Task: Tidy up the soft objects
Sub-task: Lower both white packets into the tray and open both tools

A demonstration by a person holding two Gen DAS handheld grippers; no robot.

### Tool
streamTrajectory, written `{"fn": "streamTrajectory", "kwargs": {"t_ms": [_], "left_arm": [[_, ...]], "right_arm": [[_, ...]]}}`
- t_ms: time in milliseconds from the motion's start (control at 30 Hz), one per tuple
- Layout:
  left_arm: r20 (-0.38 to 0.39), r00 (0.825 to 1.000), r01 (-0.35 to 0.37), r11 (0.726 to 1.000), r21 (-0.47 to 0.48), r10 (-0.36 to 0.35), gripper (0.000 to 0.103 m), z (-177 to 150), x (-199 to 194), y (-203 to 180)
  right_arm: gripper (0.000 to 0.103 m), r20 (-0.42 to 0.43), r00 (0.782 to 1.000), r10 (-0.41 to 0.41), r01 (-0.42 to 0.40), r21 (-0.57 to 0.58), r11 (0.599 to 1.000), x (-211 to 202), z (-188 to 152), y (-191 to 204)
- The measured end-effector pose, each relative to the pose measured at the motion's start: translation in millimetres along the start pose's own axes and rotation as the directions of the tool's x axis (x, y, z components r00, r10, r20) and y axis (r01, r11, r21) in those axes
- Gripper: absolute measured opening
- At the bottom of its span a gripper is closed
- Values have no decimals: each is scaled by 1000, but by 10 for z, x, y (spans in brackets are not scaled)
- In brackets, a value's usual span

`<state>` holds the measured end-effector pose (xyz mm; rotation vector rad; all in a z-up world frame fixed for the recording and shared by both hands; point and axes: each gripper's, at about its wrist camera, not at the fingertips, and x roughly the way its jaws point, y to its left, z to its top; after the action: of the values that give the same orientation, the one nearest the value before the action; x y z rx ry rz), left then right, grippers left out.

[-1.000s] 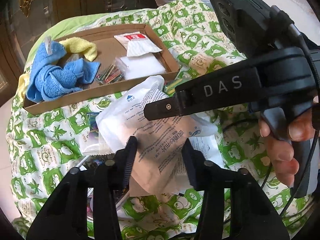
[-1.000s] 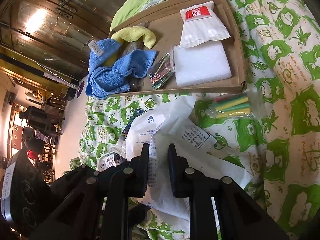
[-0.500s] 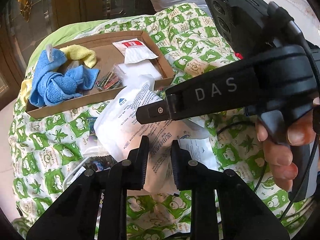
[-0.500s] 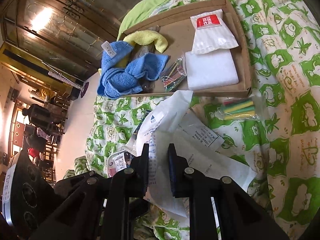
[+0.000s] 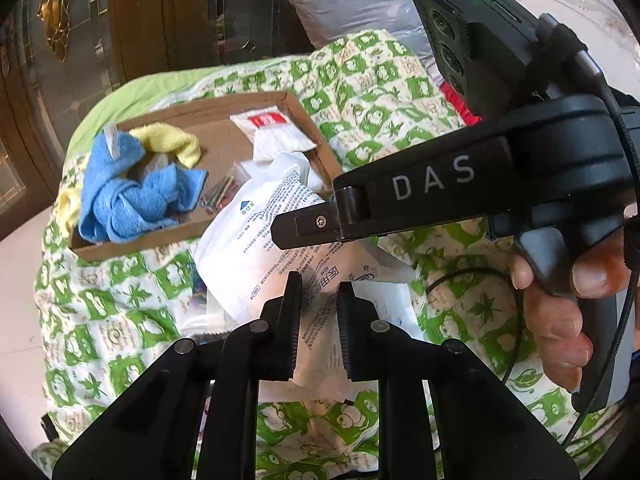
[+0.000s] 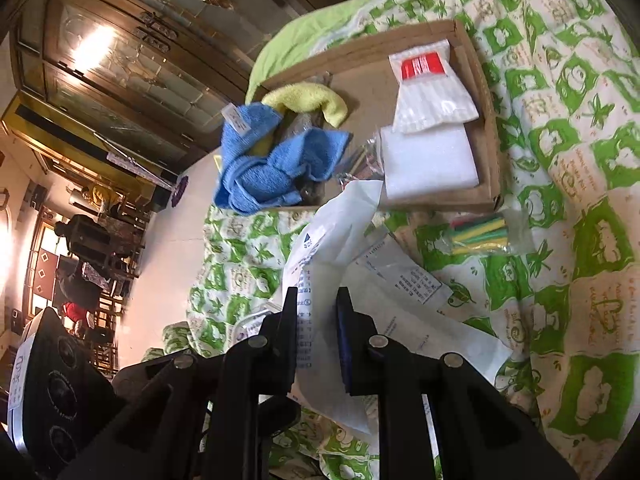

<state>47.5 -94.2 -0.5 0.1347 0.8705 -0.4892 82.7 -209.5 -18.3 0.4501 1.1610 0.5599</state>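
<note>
A white printed soft packet (image 5: 256, 248) is lifted above the green-patterned bedcover. My left gripper (image 5: 319, 304) is shut on its near end. My right gripper (image 6: 317, 312) is shut on the same packet (image 6: 332, 240); its finger (image 5: 312, 224) crosses the left wrist view above the packet. A cardboard tray (image 5: 132, 246) beyond holds a blue towel (image 5: 120, 192), a yellow cloth (image 5: 172, 140), a red-labelled white packet (image 5: 272, 132), a white pad (image 6: 428, 168) and a small bag of coloured sticks (image 5: 218, 196).
A clear bag of coloured sticks (image 6: 484, 232) lies on the bedcover just outside the tray's near right corner. More packets lie under the lifted one (image 6: 404, 280). Dark wooden cabinets (image 6: 120, 60) stand behind the bed. Floor drops off at left (image 5: 20, 300).
My left gripper closed on the white packet. Both grippers lifted the packet and carried it toward the tray, where its far end now overlaps the tray's near edge.
</note>
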Motion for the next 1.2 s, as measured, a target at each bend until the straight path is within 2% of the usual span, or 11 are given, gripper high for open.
{"fn": "streamTrajectory", "kwargs": {"t_ms": [267,700,933,1200], "left_arm": [[17,1000,-8,1000,20,8,16,186,-14,6],[47,999,-29,999,29,27,16,662,104,207],[28,997,-73,997,12,73,16,922,339,421],[-6,995,-104,994,-21,104,16,1192,797,713]], "right_arm": [[15,34,999,-10,10,-15,1000,-93,96,67],[15,87,996,-24,28,-43,999,-151,582,110],[15,85,996,-18,23,-58,998,22,912,90],[15,87,995,-44,51,-79,996,287,1288,-17]]}}
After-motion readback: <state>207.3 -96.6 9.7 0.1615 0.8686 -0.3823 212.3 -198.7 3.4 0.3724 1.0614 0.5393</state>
